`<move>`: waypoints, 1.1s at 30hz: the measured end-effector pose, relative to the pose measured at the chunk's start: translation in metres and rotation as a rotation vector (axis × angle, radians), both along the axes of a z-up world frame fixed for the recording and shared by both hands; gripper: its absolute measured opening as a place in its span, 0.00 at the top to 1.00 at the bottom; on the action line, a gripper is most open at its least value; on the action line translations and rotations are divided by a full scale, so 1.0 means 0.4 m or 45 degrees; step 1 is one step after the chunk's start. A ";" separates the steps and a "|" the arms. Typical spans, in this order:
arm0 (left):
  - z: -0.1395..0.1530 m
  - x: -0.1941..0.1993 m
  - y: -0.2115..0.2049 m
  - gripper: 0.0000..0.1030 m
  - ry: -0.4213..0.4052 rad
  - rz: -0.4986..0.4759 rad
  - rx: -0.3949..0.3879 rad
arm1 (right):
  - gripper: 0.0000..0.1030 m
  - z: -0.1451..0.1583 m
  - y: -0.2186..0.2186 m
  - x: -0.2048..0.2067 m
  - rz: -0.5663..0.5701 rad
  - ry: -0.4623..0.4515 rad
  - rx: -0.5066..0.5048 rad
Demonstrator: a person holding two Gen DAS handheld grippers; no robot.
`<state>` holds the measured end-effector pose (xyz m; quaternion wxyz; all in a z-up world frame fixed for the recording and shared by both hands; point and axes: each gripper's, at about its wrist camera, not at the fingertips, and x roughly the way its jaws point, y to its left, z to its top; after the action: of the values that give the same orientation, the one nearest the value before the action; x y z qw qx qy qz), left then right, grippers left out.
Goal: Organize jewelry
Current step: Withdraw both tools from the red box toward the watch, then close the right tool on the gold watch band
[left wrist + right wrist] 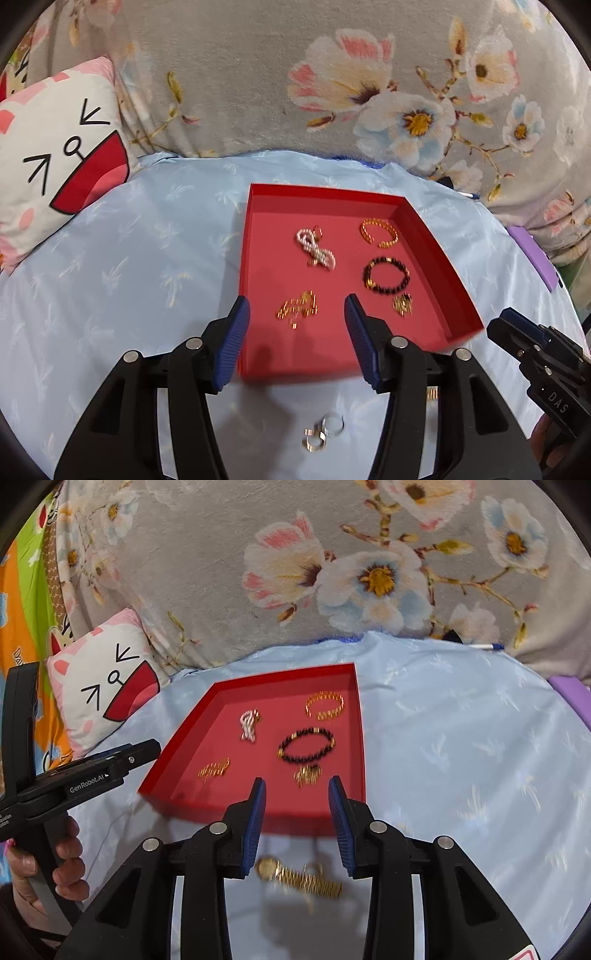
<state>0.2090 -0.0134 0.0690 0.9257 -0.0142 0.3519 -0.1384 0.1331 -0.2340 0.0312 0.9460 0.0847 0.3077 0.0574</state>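
A red tray (439, 254) (177, 746) lies on the pale blue cloth and holds a pearl strand (316, 251) (249, 725), a gold bangle (378, 232) (325, 705), a dark bead bracelet (386, 277) (306, 746) and two gold chain pieces (297, 308) (402, 304). My left gripper (297, 306) is open over the tray's near edge, nothing between its blue pads. Silver rings (325, 432) lie on the cloth beneath it. My right gripper (297, 786) is open too, above a gold watch (299, 878) lying on the cloth in front of the tray.
A cat-face pillow (55, 155) sits at the left and a flowered grey blanket (258, 74) rises behind the cloth. A purple object (532, 254) and a pen (484, 646) lie at the right edge. A hand (62, 867) holds the left gripper's handle.
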 end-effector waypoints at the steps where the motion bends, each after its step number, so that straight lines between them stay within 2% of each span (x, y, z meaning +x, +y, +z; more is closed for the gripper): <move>1: -0.004 -0.021 0.006 0.48 0.004 -0.003 -0.004 | 0.65 -0.007 0.000 -0.017 0.005 0.011 0.008; 3: -0.018 -0.061 0.018 0.44 0.026 -0.007 -0.027 | 0.63 -0.030 -0.004 -0.061 0.013 0.040 0.022; 8: -0.078 -0.145 0.034 0.43 0.093 -0.030 -0.035 | 0.55 -0.092 -0.010 -0.133 0.024 0.103 0.031; 12: -0.131 -0.183 0.043 0.43 0.132 -0.028 -0.021 | 0.54 -0.127 -0.008 -0.152 0.036 0.141 0.016; 18: -0.166 -0.187 0.041 0.43 0.136 -0.028 -0.005 | 0.53 -0.136 0.011 -0.116 0.092 0.137 -0.011; 24: -0.168 -0.181 0.057 0.43 0.148 -0.019 -0.040 | 0.53 -0.130 0.063 -0.035 0.247 0.122 -0.071; 33: -0.169 -0.180 0.087 0.43 0.152 0.003 -0.046 | 0.53 -0.165 0.117 0.055 0.383 0.235 -0.197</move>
<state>0.1369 0.0213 0.0015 0.9028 -0.0398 0.4038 -0.1425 0.1551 -0.1872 -0.0350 0.8982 -0.0303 0.4059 0.1661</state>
